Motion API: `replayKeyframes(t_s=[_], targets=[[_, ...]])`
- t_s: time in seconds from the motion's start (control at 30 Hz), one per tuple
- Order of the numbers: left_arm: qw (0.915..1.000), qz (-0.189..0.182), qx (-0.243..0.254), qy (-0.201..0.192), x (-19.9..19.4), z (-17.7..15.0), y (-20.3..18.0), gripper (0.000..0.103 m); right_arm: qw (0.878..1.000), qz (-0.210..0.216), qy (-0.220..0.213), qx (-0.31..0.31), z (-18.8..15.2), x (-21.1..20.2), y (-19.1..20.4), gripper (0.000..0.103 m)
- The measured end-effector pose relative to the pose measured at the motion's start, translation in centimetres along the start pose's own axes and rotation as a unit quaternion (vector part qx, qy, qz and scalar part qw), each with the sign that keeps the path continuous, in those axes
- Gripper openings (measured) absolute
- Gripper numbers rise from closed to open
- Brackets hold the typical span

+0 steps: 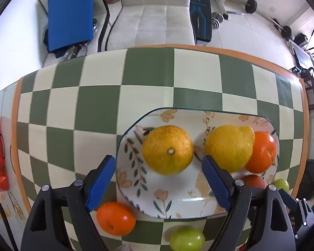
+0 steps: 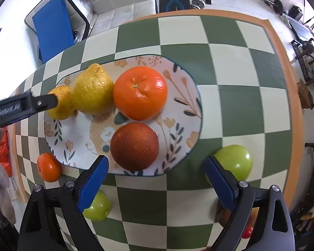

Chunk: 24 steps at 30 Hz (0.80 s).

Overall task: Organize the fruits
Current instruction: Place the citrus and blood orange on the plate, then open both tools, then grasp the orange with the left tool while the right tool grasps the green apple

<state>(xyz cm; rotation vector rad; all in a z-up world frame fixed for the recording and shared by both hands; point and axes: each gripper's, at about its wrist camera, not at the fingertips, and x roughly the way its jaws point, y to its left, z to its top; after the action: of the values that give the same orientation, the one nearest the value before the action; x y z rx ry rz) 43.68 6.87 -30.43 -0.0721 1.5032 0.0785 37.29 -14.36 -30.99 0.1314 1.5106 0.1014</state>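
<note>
Fruit sits partly on a floral plate (image 2: 184,96) and partly loose on the checked tabletop (image 2: 230,67). On the plate, seen from the right wrist, a small yellow citrus (image 2: 62,106) touches a larger lemon (image 2: 92,90), which touches a bright orange (image 2: 140,92); a darker, brownish orange (image 2: 134,146) lies just in front of the bright one, nearer the camera.

Off the plate, a small tangerine (image 2: 48,167) rests against the plate's near-left rim, a green apple (image 2: 236,161) lies just beside its near-right rim, and a second green apple (image 2: 98,207) lies on the tabletop nearer the camera, partly behind the right gripper's left finger.

The left gripper (image 1: 159,184) hovers over the plate's near part with its jaws spread wide and nothing between them; the yellow citrus lies just ahead of the gap, apart from both blue pads (image 1: 100,182). In the left wrist view that fruit and the gripper's surroundings are slightly blurred.

The right gripper (image 2: 157,184) is likewise wide apart and empty, above the plate's near rim, with the brownish orange ahead of the gap. The left gripper's arm reaches into the right wrist view from the left, ending at the small citrus.
</note>
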Motion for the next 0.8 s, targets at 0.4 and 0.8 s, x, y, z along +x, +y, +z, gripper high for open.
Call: replayKeyframes(t_s=[0.4, 0.8], targets=[[0.9957, 0.007, 0.006, -0.092, -7.5, -9.7, 0.3, 0.084, 0.996, -0.016, -0.089, -0.017, -5.3, -8.6, 0.4, 0.095], [0.9869, 0.0, 0.018, -0.161, -14.8, -16.8, 0.5, 0.084, 0.989, -0.016, -0.147, -0.029, -11.7, -15.9, 1.7, 0.095]])
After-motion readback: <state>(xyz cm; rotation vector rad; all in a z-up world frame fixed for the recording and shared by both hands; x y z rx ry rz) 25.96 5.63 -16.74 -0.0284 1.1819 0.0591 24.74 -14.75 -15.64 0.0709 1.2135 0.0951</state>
